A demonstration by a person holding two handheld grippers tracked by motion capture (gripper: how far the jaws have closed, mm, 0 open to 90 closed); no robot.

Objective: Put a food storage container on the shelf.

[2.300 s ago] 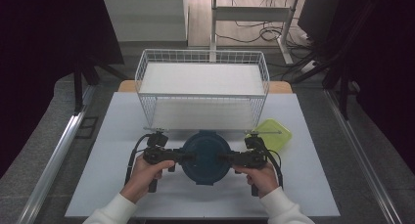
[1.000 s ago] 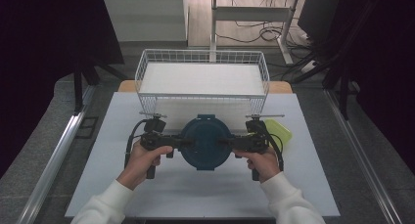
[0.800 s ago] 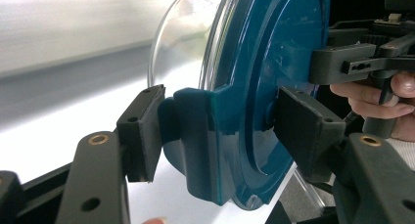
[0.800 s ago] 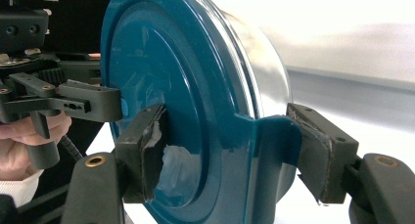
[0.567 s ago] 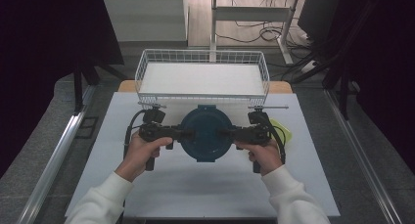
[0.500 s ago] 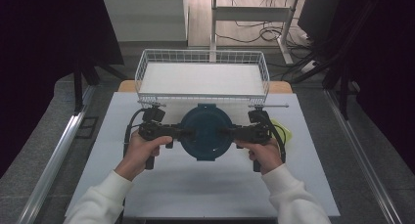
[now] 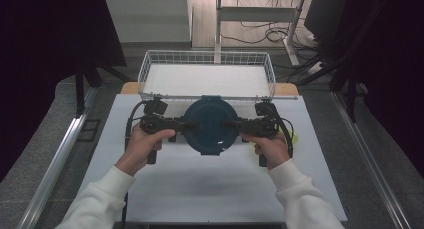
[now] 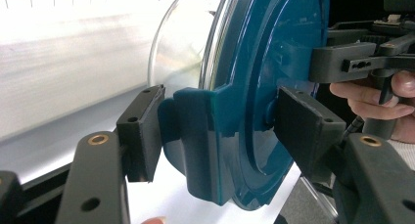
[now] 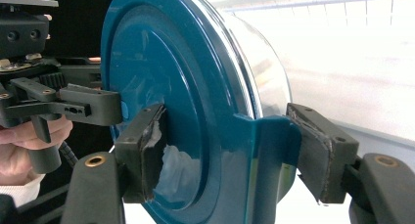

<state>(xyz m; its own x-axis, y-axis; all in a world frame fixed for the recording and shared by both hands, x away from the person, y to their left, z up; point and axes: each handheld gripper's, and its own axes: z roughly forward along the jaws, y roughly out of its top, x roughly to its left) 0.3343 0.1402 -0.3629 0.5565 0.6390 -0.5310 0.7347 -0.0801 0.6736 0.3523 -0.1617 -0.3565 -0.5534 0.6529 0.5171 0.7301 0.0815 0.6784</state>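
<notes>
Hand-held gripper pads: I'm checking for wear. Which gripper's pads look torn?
The right hand-held gripper: its pads have frayed, chipped edges where they clamp the teal-lidded container. The left hand-held gripper has smooth, square-edged ones.

A round clear container with a teal latching lid [image 7: 209, 126] hangs level above the worktop [image 7: 210, 189], near its far edge.

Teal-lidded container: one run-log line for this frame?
teal-lidded container lifted above table | left gripper grips left latch | right gripper grips right latch | wire basket behind
</notes>
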